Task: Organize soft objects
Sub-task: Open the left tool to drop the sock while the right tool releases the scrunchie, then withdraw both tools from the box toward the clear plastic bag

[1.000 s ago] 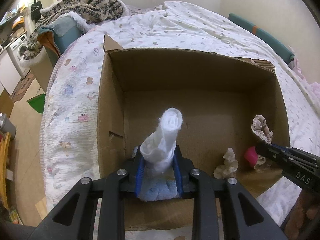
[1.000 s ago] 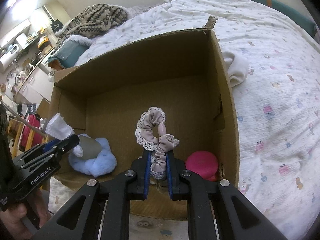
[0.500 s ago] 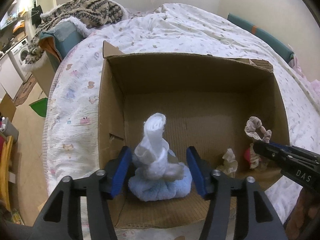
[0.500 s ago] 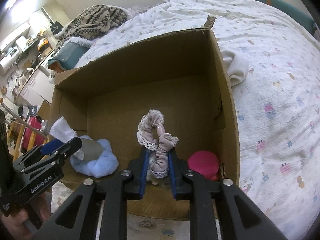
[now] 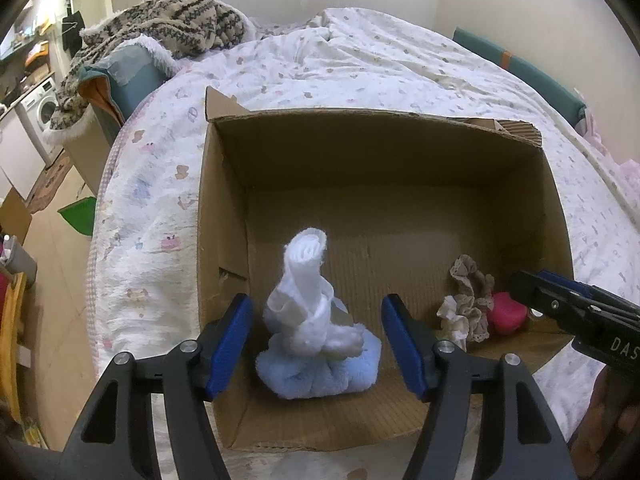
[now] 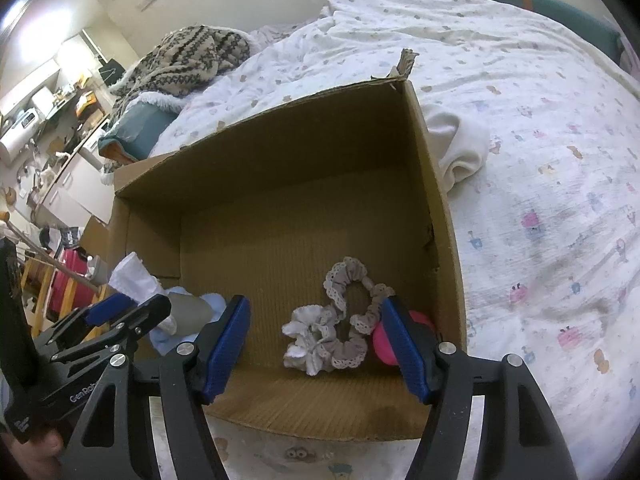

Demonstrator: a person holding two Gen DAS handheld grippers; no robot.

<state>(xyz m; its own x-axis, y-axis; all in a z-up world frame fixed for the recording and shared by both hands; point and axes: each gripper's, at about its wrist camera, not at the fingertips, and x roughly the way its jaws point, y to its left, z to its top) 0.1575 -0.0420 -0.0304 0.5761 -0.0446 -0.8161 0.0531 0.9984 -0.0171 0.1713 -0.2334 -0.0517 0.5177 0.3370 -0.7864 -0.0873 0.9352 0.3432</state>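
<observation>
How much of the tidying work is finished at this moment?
Done: the white sock, blue sock, lace scrunchies and pink item lie in the cardboard box. In hand: nothing; the left hand-held gripper and right hand-held gripper are open. Left: the cream cloth beside the box.

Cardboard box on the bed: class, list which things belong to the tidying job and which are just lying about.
Job:
- box
- white sock
- blue sock
- grey scrunchie
- white scrunchie
- pink item
- cream cloth, still outside

Lying about:
- knit blanket
- washing machine
- green dustpan
</observation>
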